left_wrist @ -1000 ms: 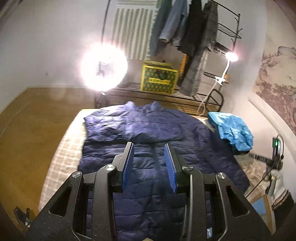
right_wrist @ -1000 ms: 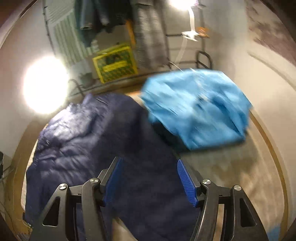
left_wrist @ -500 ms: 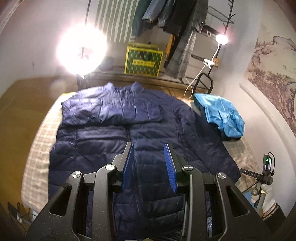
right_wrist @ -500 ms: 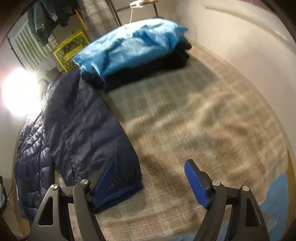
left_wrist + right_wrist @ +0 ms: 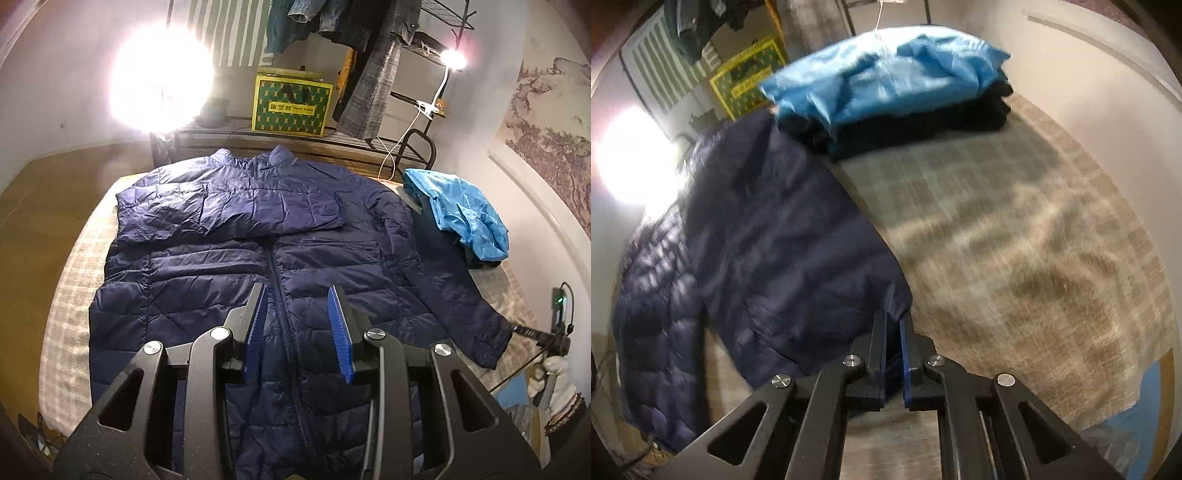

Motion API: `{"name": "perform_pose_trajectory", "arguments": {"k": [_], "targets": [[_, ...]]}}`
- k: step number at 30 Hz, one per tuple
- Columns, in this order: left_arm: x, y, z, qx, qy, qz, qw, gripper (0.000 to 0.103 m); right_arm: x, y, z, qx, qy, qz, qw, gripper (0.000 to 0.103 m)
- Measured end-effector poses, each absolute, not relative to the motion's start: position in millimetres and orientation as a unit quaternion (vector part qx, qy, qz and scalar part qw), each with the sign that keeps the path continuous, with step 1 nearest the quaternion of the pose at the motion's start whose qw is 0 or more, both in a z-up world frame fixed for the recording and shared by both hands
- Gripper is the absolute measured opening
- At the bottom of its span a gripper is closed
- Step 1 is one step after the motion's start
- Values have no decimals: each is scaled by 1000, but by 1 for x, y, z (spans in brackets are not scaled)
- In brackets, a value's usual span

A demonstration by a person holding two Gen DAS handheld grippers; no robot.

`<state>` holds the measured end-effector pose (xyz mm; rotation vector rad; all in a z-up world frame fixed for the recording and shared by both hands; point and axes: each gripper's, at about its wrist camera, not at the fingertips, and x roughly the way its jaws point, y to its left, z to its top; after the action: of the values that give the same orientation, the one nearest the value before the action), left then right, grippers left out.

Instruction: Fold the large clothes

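The big navy quilted puffer jacket (image 5: 280, 258) lies face-up and zipped across the bed with the beige checked cover (image 5: 70, 295), collar toward the far rack, one sleeve already folded across the chest and the other sleeve (image 5: 454, 295) stretched out toward the near right corner. The left tool (image 5: 297, 325) hangs above the zip line, blue pads spread wide, gripping nothing. Over at the sleeve end, the right tool (image 5: 894, 328) has its pads pressed together, pinching the navy cuff (image 5: 895, 306) right at its edge, a sound spot, since the hemmed cuff gives a firmer bite than the slick shell. This jacket looks light, puffy and slippery: it should lift easily, but the padding will likely spring back and the nylon may slide out of a shallow pinch, so a deep hold on seams, cuff or hem seems wisest. Just beyond the sleeve sits a crumpled bright blue garment (image 5: 886, 74) on a dark folded pile (image 5: 923, 125), near enough to snag a wide swing.
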<state>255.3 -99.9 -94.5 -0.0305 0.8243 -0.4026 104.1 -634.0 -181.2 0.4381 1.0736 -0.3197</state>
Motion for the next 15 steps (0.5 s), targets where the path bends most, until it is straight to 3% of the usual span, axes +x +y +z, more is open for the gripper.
{"name": "perform_pose_trajectory", "arguments": {"k": [6, 15], "targets": [[272, -75, -107, -42, 407, -184, 894, 34, 125, -614, -123, 255, 446, -115, 850, 0], [282, -42, -113, -75, 408, -165, 895, 34, 200, -546, -45, 226, 382, -51, 895, 0]]}}
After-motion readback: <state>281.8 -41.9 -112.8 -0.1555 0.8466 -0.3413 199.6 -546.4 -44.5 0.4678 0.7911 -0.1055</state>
